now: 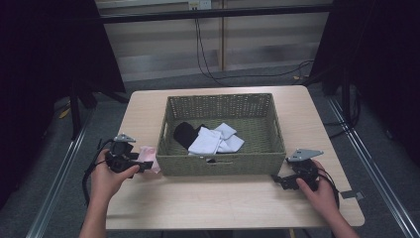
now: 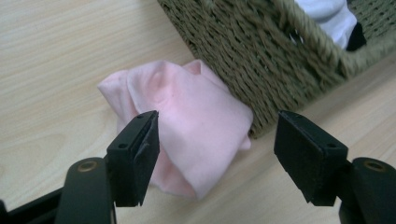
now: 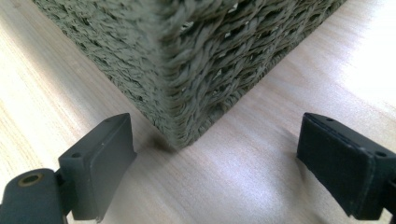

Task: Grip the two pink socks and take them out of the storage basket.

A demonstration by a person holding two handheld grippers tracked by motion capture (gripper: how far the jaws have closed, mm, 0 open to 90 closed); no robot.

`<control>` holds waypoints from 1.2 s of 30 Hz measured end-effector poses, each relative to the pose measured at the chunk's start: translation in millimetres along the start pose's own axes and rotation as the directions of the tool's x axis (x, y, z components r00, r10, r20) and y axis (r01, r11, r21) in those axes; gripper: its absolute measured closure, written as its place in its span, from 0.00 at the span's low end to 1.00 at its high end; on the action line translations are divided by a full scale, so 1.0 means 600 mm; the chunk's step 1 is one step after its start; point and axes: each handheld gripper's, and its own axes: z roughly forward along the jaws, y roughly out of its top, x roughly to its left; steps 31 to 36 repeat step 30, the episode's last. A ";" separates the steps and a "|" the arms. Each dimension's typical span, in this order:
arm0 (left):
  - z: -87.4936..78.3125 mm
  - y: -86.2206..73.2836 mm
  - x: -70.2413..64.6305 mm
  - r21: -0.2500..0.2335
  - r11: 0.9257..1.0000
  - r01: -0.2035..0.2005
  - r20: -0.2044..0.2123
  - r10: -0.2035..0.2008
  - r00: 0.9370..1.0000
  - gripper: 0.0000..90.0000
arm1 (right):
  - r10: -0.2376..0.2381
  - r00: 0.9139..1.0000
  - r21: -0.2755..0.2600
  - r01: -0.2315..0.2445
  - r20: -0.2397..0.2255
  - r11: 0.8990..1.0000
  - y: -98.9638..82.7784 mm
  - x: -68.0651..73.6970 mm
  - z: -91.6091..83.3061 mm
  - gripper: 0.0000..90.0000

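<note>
Pink cloth (image 2: 187,126), folded into a soft bundle, lay on the wooden table (image 1: 218,198) just outside the woven basket (image 1: 173,148), its far edge pressed against the basket's wall near the left front corner. In the left gripper view the left gripper (image 2: 217,154) sat low over it with its jaws spread wide; one pad overlapped the near side of the bundle and the other stood clear over bare wood, so nothing was clamped. From above, that left gripper (image 1: 143,166) reached in from the table's left side toward the same pink cloth (image 1: 148,156).

By that layout, the step in hand looked like the approach for a pickup, with the grasp itself not yet made. The next move would call for pushing the jaws forward until the thick middle of the fold sat between both pads, then closing without snagging the wicker, and lifting high enough to clear the rim.

Across the table, the right gripper (image 1: 278,181) rested on the tabletop by the basket's right front corner, and in the right gripper view its jaws (image 3: 215,163) stood wide and empty. Farther back, inside the basket, lay white cloths (image 1: 215,140) and a black one (image 1: 185,133).
</note>
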 end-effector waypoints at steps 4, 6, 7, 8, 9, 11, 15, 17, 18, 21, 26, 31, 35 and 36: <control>0.009 -0.021 -0.006 -0.011 1.000 -0.011 -0.010 0.011 1.000 0.34 | 0.000 1.000 0.000 0.000 0.000 1.000 0.000 0.000 0.000 0.11; 0.012 -0.026 -0.007 -0.004 1.000 -0.017 -0.001 0.017 1.000 0.34 | 0.000 1.000 0.000 0.000 0.000 1.000 0.000 0.000 0.000 0.11; 0.016 -0.029 -0.009 -0.006 1.000 -0.022 -0.001 0.022 1.000 0.33 | 0.000 1.000 0.000 0.000 0.000 1.000 0.000 0.000 0.000 0.11; 0.019 -0.034 -0.011 0.006 0.999 -0.037 -0.009 0.037 0.999 0.32 | 0.000 1.000 0.000 0.000 0.000 1.000 0.000 0.000 0.000 0.11; 0.024 -0.040 -0.012 0.011 0.999 -0.041 0.005 0.041 0.999 0.31 | 0.000 1.000 0.000 0.000 0.000 1.000 0.000 0.000 0.000 0.11; 0.035 -0.053 -0.017 0.012 0.999 -0.041 0.004 0.040 0.999 0.30 | 0.000 1.000 0.000 0.000 0.000 1.000 0.000 0.000 0.000 0.11; 0.043 -0.065 -0.019 0.004 0.999 -0.041 0.001 0.041 0.999 0.30 | 0.000 1.000 0.000 0.000 0.000 1.000 0.000 0.000 0.000 0.11; 0.051 -0.076 -0.022 -0.001 0.999 -0.038 0.000 0.038 0.999 0.29 | 0.000 1.000 0.000 0.000 0.000 1.000 0.000 0.000 0.000 0.11; 0.051 -0.076 -0.022 -0.001 0.999 -0.038 0.000 0.038 0.999 0.29 | 0.000 1.000 0.000 0.000 0.000 1.000 0.000 0.000 0.000 0.11; 0.060 -0.082 -0.028 0.011 0.998 -0.059 -0.026 0.059 0.998 0.27 | 0.000 1.000 0.000 0.000 0.000 1.000 0.000 0.000 0.000 0.11; 0.074 -0.084 -0.037 0.048 0.994 -0.103 -0.030 0.104 0.994 0.25 | 0.000 1.000 0.000 0.000 0.000 1.000 0.000 0.000 0.000 0.11; 0.078 -0.086 -0.040 0.060 0.993 -0.106 -0.038 0.108 0.993 0.24 | 0.000 1.000 0.000 0.000 0.000 1.000 0.000 0.000 0.000 0.11; 0.078 -0.086 -0.040 0.060 0.993 -0.106 -0.038 0.108 0.993 0.24 | 0.000 1.000 0.000 0.000 0.000 1.000 0.000 0.000 0.000 0.11; 0.078 -0.086 -0.040 0.060 0.993 -0.106 -0.038 0.108 0.993 0.24 | 0.000 1.000 0.000 0.000 0.000 1.000 0.000 0.000 0.000 0.11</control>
